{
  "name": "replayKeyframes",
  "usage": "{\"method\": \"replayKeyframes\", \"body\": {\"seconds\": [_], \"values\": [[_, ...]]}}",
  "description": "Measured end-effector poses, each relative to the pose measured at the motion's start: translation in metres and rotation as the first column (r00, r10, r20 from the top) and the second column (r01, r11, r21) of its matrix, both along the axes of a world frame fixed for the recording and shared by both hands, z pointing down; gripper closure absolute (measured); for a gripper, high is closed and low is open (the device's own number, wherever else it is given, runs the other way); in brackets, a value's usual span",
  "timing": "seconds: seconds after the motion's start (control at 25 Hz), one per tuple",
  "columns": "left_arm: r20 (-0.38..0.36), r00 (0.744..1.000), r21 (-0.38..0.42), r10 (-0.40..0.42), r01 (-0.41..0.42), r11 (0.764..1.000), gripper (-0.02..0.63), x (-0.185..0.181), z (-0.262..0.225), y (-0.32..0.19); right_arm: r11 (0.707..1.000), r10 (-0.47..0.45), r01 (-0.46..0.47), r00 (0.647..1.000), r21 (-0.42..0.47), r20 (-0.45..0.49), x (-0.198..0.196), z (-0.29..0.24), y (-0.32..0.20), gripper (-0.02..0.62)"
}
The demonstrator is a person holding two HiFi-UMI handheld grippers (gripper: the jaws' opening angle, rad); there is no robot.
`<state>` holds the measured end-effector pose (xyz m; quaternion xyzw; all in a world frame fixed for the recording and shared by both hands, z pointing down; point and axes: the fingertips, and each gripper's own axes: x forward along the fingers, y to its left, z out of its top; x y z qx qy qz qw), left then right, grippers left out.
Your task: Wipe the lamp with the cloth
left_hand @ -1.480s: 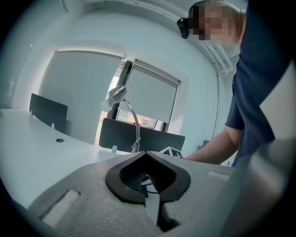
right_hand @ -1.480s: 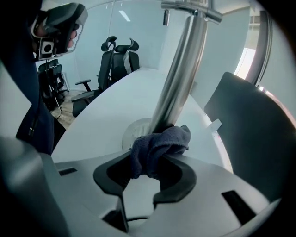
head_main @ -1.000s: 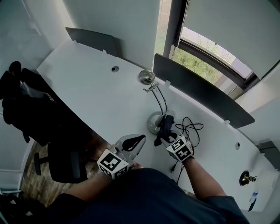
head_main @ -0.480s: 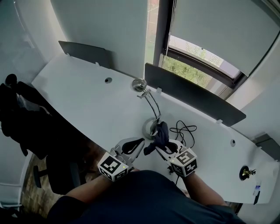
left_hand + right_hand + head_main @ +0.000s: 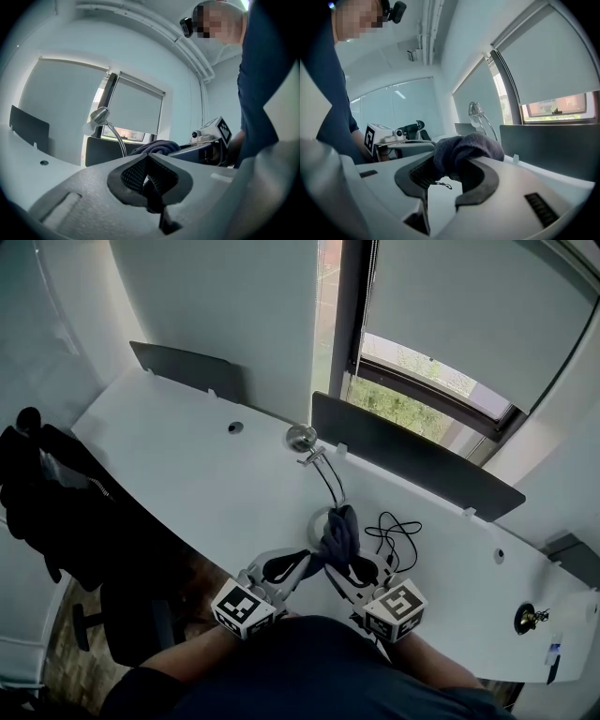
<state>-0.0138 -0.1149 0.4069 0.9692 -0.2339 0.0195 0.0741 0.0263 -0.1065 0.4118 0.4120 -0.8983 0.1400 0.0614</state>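
Note:
A chrome desk lamp stands on the white desk [image 5: 187, 456]: its head [image 5: 301, 437] is at the back, and a curved neck runs down to the round base [image 5: 319, 519]. My right gripper [image 5: 345, 559] is shut on a dark blue cloth [image 5: 339, 532], which sits over the near side of the base. The right gripper view shows the cloth [image 5: 466, 147] bunched between the jaws, with the lamp [image 5: 476, 110] beyond. My left gripper [image 5: 292, 563] is shut with nothing in it, just left of the cloth. In the left gripper view, the lamp head [image 5: 99, 115] and the cloth [image 5: 154, 146] lie ahead.
A black cable [image 5: 398, 531] coils on the desk right of the lamp base. Dark partition panels [image 5: 412, 451] [image 5: 187, 367] line the desk's back edge below the window. A black chair with dark clothing [image 5: 56, 493] stands off the left edge. A small brass object [image 5: 525, 618] sits far right.
The right gripper has brought the cloth from beside the lamp base to over its near side. The two grippers have drawn closer together. The head view has tilted slightly.

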Motion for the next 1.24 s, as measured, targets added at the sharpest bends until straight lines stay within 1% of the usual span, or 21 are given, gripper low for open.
{"method": "replayKeyframes", "body": {"seconds": [0.08, 0.28, 0.8, 1.24], "values": [[0.000, 1.000, 0.006, -0.003, 0.003, 1.000, 0.600, -0.002, -0.002, 0.000, 1.000, 0.004, -0.005, 1.000, 0.026, 0.012, -0.004, -0.003, 0.000, 0.459], [0.003, 1.000, 0.014, -0.009, 0.009, 1.000, 0.600, -0.005, -0.004, 0.001, 0.998, 0.012, -0.015, 0.999, 0.058, 0.036, -0.012, -0.006, 0.002, 0.462], [0.006, 0.999, 0.020, -0.034, 0.033, 0.999, 0.600, -0.012, -0.005, -0.001, 0.998, -0.012, 0.011, 1.000, 0.061, 0.017, -0.019, -0.005, -0.001, 0.463], [0.003, 1.000, 0.026, -0.031, 0.031, 0.999, 0.600, -0.009, -0.010, 0.005, 0.997, -0.029, 0.029, 1.000, 0.067, -0.003, -0.018, -0.007, 0.005, 0.463]]}}
